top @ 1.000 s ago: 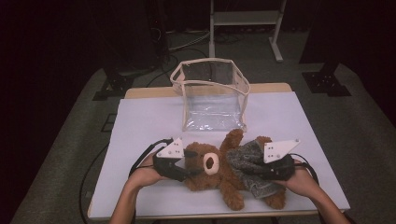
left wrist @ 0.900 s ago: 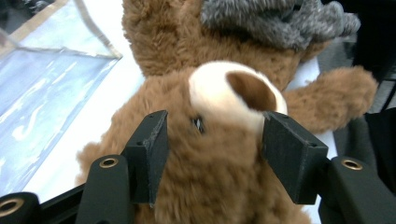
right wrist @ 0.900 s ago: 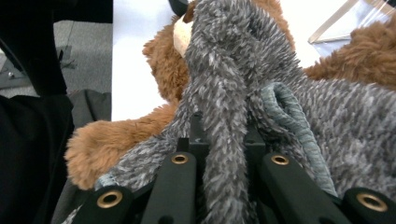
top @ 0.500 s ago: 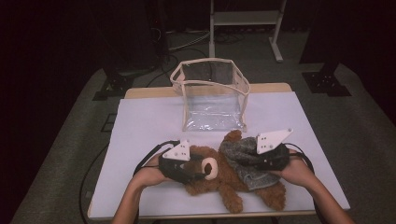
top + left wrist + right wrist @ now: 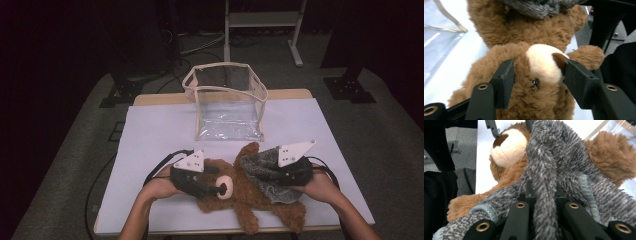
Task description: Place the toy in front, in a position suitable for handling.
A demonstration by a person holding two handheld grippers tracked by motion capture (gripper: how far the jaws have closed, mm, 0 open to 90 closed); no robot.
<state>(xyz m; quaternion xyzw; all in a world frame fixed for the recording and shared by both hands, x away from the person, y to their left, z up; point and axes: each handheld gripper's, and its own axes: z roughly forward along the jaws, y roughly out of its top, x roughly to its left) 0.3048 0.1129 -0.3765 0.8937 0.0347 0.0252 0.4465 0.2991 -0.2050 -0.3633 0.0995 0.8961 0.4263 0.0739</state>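
- Teddy bear (image 5: 240, 200): brown, lay on the white table (image 5: 150, 135) near the front edge, between both hands.
- Grey garment (image 5: 262, 172): fuzzy, draped over the bear's body.
- Left gripper (image 5: 536, 80): jaws clamped on either side of the bear's head, at the cream muzzle.
- Right gripper (image 5: 546, 202): jaws pinched together on a fold of the grey garment.
- Clear bag (image 5: 227, 105): stood open behind the bear, apart from it.

Table (image 5: 150, 135) — bear (image 5: 235, 200); (clear) bag (image 5: 227, 107)
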